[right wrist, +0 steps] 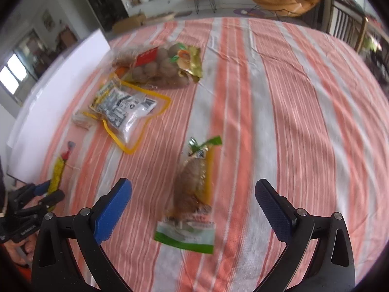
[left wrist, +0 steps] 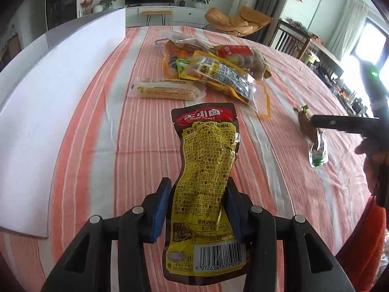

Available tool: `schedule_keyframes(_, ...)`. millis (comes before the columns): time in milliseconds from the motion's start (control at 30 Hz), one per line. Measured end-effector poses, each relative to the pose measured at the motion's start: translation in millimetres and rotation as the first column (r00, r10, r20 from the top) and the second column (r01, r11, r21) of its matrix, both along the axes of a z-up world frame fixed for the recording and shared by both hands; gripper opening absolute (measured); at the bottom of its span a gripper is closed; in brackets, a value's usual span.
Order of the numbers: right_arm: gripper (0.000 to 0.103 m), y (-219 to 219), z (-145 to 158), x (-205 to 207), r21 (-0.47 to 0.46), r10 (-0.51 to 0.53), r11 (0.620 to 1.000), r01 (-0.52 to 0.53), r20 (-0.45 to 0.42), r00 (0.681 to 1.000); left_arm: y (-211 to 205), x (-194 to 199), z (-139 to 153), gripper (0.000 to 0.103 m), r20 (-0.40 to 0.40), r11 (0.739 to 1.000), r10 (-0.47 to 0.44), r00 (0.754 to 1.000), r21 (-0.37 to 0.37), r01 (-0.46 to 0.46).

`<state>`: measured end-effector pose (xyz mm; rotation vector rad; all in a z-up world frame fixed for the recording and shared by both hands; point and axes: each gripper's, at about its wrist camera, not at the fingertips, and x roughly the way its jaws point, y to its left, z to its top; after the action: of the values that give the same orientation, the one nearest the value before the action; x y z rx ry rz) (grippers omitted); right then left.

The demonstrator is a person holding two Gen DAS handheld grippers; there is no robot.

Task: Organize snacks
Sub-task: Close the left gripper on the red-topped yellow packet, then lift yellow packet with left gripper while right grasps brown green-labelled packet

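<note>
The left gripper's (left wrist: 198, 204) jaws clamp a yellow snack packet (left wrist: 204, 182); the right gripper's (right wrist: 193, 194) jaws gape empty.

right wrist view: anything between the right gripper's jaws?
Yes. In the right wrist view the green-edged snack pouch lies on the striped tablecloth between the open right gripper jaws, untouched.

On the striped tablecloth (left wrist: 116, 146), a snack pouch (left wrist: 206, 182) sits near the middle between the pads of the left gripper (left wrist: 198, 209), its far end pointing away. Beyond it lies a long wrapped bar (left wrist: 165, 90), and just behind and right of that a heap of snack bags (left wrist: 218, 65). Well to the right a small packet (right wrist: 192, 194) lies alone on the cloth, between the spread fingers of the right gripper (right wrist: 193, 192); a white board (left wrist: 48, 97) lines the left edge.
</note>
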<state>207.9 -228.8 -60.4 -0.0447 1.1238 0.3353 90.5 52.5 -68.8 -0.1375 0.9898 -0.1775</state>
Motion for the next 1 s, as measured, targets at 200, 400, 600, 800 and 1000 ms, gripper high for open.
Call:
schedule_keyframes(200, 0.053, 32.0, -19.7, 15.4, -0.158, -0.016, 0.987, -0.004, -0.124, 0.992, 14.3, -9.8, 8.3, 0.043, 0.029, 0.999, 0.024, 0.999, -0.031, -0.023)
schedule_keyframes(400, 0.044, 25.3, -12.5, 14.3, -0.068, -0.064, 0.996, 0.054, -0.156, 0.986, 29.2, -14.3, 22.6, 0.043, 0.056, 0.991, 0.057, 0.997, -0.123, -0.050)
schedule_keyframes(600, 0.020, 26.6, 32.4, 10.3, 0.127, -0.065, 0.989, 0.079, -0.112, 0.992, 55.3, -15.2, 62.6, 0.043, 0.106, 0.964, 0.112, 0.988, -0.254, -0.082)
schedule_keyframes(800, 0.006, 87.4, 96.8, 22.1, 0.229, 0.043, 0.973, -0.038, -0.016, 0.999, 114.5, -12.2, 101.2, 0.043, 0.156, 0.941, 0.231, 0.960, -0.287, -0.180)
schedule_keyframes(1000, 0.016, 118.0, 102.2, 29.3, 0.152, 0.099, 0.984, -0.097, -0.002, 0.995, 152.1, -32.9, 109.3, 0.043, 0.178, 0.936, 0.290, 0.940, -0.259, -0.240)
